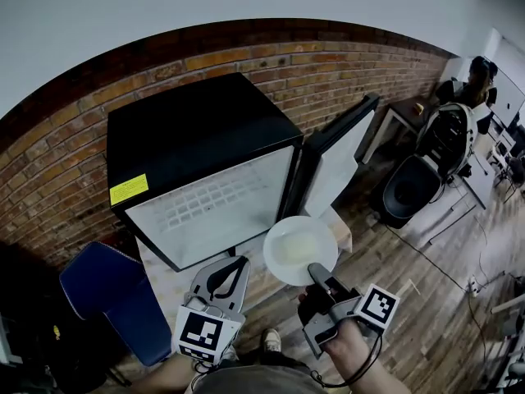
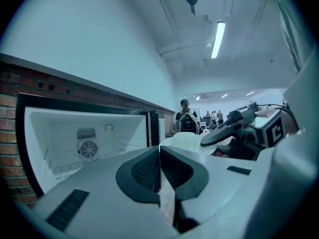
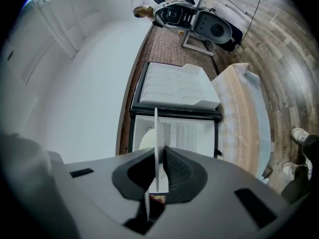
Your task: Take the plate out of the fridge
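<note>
A black mini fridge (image 1: 189, 138) stands on a cloth-covered table with its door (image 1: 336, 158) swung wide to the right. Its white inside (image 2: 84, 138) holds no plate. My right gripper (image 1: 314, 269) is shut on the near rim of a white plate (image 1: 295, 249), which hangs level in the air in front of the fridge's lower right corner. In the right gripper view the plate (image 3: 156, 133) stands edge-on between the pads of that gripper (image 3: 160, 171). My left gripper (image 1: 238, 263) hovers just left of the plate. It is shut (image 2: 159, 171) with nothing in it.
A blue chair (image 1: 107, 294) stands at the lower left, against the brick wall (image 1: 49, 162). The lace cloth (image 3: 241, 118) hangs over the table's front edge. At the right, on the wooden floor, are a black seat (image 1: 410, 189), a desk and a person with a backpack (image 1: 449, 134).
</note>
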